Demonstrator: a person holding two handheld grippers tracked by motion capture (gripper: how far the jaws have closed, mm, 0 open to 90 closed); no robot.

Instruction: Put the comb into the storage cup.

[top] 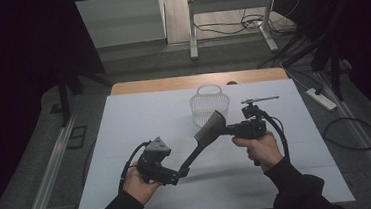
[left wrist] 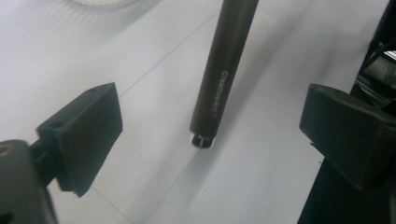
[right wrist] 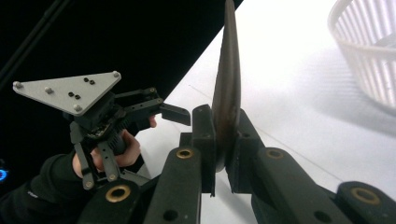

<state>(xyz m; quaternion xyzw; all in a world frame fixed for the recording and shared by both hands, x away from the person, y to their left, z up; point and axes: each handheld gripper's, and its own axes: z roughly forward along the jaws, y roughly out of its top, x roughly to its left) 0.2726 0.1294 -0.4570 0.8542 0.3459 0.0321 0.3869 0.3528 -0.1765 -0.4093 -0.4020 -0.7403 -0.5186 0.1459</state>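
Right hand-held gripper [right wrist: 219, 154] is clamped on the flat head of the hair brush [top: 207, 133], held above the desk [top: 126, 139] w/ left hand-held gripper [left wrist: 210, 135] spread wide around its handle end, not touching; brush looks light, stiff, slick plastic, so best grip is mid-handle.

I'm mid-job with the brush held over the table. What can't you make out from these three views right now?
- Brush bristle side: high view, too small and dark; right gripper view shows it edge-on, clamped in the right gripper.
- Handle lettering: left gripper view, blurred.
- Brush head: left gripper view, cut off by the top edge.
- White basket contents: high view, too small; right gripper view, cut off by the right edge.
- Left gripper: open, jaws clear of the handle.
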